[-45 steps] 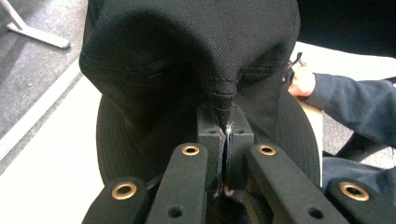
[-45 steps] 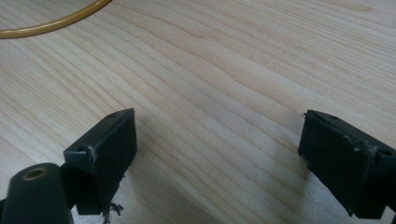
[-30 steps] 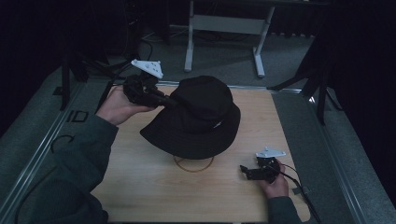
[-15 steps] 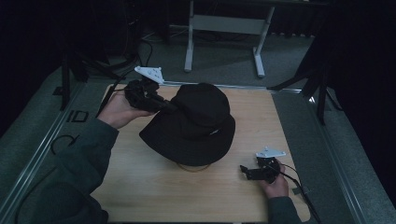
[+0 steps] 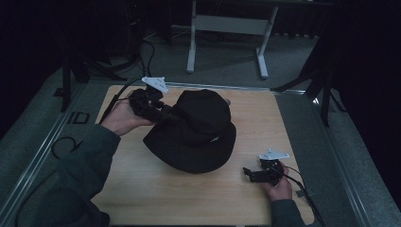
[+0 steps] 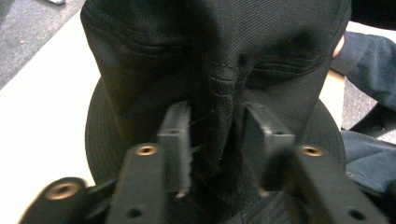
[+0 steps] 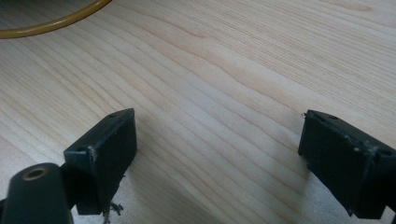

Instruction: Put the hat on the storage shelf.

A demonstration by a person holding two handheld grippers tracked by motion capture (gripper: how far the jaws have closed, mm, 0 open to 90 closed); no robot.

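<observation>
The left gripper view shows what the high view hides: the left gripper (image 6: pixel 212 135) pinches a fold of the black hat's (image 5: pixel 196 130) crown between its jaws, while the right gripper view catches a yellow ring (image 7: pixel 51 21) lying on the wood. The hat sits at the centre of the surface (image 5: pixel 142 189), crown apparently tipped toward 12 o'clock and brim broadest from 9 to 3. The right gripper (image 5: pixel 250 174) rests released at 4 o'clock near the edge, with bare wood toward 6 and 7 o'clock.

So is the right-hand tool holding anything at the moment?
No, the right gripper has its jaws spread wide apart over bare wooden table, with nothing between them.
</observation>
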